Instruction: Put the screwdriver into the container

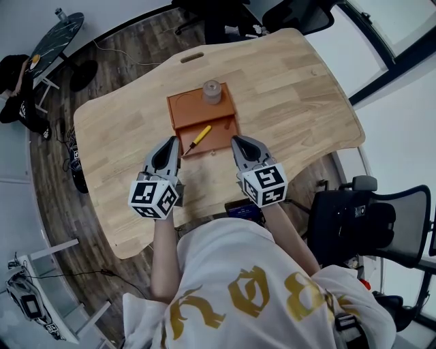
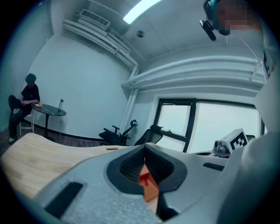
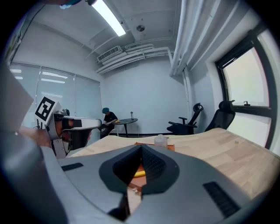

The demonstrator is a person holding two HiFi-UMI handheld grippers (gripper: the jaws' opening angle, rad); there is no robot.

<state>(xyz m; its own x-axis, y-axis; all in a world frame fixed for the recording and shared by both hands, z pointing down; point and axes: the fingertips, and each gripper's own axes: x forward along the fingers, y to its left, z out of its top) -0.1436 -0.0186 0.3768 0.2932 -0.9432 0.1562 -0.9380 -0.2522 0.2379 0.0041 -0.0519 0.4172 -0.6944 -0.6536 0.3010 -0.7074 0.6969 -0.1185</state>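
A yellow-handled screwdriver (image 1: 198, 138) lies slantwise on the front half of a flat orange-brown container (image 1: 194, 109) in the middle of the wooden table (image 1: 300, 102). Its yellow handle (image 3: 139, 173) shows through the gap in the right gripper view. My left gripper (image 1: 171, 142) hovers just left of the screwdriver's tip, jaws shut on nothing. At the container's front right corner, my right gripper (image 1: 236, 140) is likewise shut and empty. Only a slice of the orange container (image 2: 149, 187) shows in the left gripper view, behind that gripper (image 2: 145, 151).
A small translucent jar (image 1: 212, 90) stands at the container's far edge. Black office chairs stand beyond the table (image 1: 225, 20) and at the right (image 1: 371, 218). A person sits by a round black table (image 1: 58, 37) at the far left.
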